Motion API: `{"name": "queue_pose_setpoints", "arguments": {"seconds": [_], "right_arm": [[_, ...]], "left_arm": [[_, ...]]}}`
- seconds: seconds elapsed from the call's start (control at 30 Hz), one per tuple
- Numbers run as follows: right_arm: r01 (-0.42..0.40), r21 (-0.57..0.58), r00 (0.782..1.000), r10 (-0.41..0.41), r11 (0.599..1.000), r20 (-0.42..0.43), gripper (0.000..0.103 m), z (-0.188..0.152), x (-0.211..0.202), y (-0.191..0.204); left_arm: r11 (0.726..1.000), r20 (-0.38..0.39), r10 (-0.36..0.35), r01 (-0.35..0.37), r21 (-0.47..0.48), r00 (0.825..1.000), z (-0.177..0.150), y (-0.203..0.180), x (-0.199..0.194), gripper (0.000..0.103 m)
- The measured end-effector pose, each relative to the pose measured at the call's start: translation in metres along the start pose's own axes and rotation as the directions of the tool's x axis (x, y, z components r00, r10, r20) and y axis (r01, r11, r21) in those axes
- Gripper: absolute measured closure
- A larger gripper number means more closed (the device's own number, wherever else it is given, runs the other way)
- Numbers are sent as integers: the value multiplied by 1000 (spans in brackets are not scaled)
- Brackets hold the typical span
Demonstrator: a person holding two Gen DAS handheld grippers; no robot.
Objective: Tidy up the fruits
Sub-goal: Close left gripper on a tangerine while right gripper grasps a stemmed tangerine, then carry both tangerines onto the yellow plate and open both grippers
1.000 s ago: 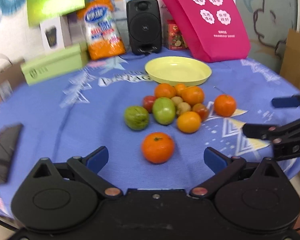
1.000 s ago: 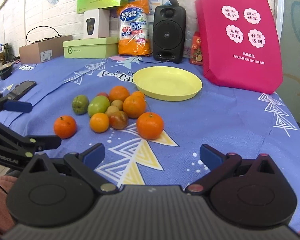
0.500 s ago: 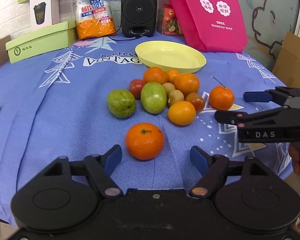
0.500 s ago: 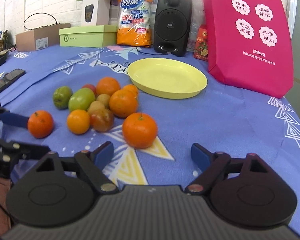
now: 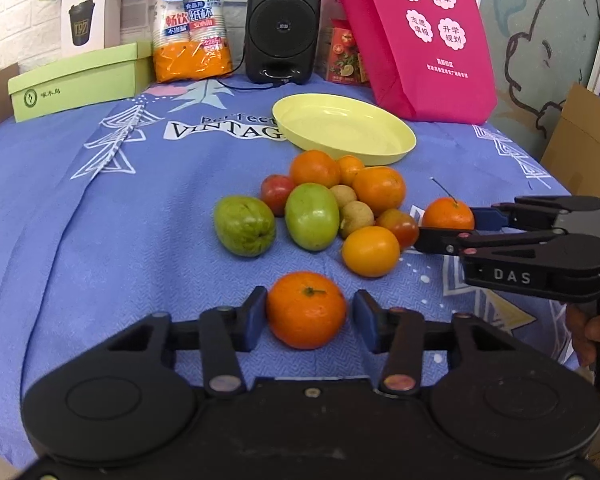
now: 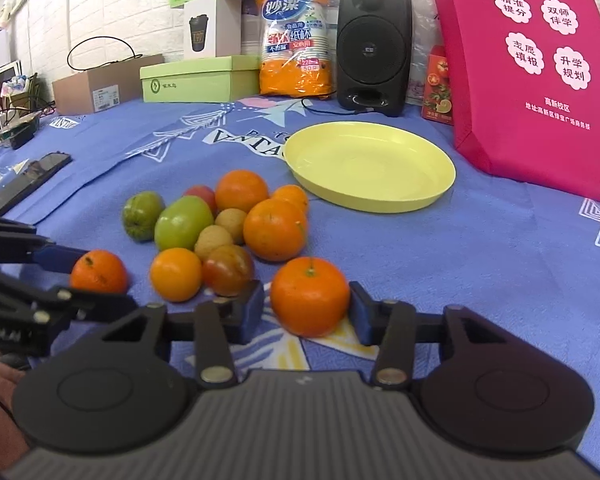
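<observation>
Between the blue pads of the left gripper point(image 5: 306, 314) sits a fat orange mandarin point(image 5: 306, 309); the jaws are closing on it, with one pad touching the peel and a sliver of gap on the other side, so I wouldn't call it gripped yet. Same story on the other side: the right gripper point(image 6: 308, 305) is closing around a stemmed mandarin point(image 6: 310, 301), and there I can't tell whether both pads are pressing or just kissing it. Makes sense why these two got picked, they're the loose ones at the near edge of the fruit pile point(image 5: 332, 208), so the fingers can straddle them without bumping the neighbours. The rest, meaning two green fruits, a few oranges, a couple of reddish ones and small brown ones, is bunched tight and touching, which would be a pain to get into. My guess is everything's headed for the yellow plate point(image 6: 370, 196), sitting bare just past the pile. It's all on a table under a blue printed cloth point(image 5: 100, 208), soft enough that round fruit isn't rolling off. Along the back there's a black speaker point(image 6: 374, 46), a pink bag point(image 6: 532, 72), an orange pack of paper cups point(image 6: 296, 36), a green shoebox point(image 6: 198, 80), plus a white brick wall.
</observation>
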State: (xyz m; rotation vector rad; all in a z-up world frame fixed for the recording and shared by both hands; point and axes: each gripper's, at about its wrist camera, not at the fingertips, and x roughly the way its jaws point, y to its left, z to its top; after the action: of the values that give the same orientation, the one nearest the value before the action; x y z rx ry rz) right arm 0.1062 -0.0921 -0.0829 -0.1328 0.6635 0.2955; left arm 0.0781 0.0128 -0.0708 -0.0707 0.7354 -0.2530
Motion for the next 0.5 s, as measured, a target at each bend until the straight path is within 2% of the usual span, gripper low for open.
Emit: {"name": "queue_pose_setpoints", "arguments": {"seconds": [0.03,0.5], "right_arm": [[-3,7,1000,3,1000,2,64,0,-1,0],[-28,33,999,26,999,33,65,-5,-28,-2]], "left_arm": [[1000,2,-1,1,-6,1000,0,1,-1,62],[1000,24,-12,12,5,1000,2,-2,-18,63]]}}
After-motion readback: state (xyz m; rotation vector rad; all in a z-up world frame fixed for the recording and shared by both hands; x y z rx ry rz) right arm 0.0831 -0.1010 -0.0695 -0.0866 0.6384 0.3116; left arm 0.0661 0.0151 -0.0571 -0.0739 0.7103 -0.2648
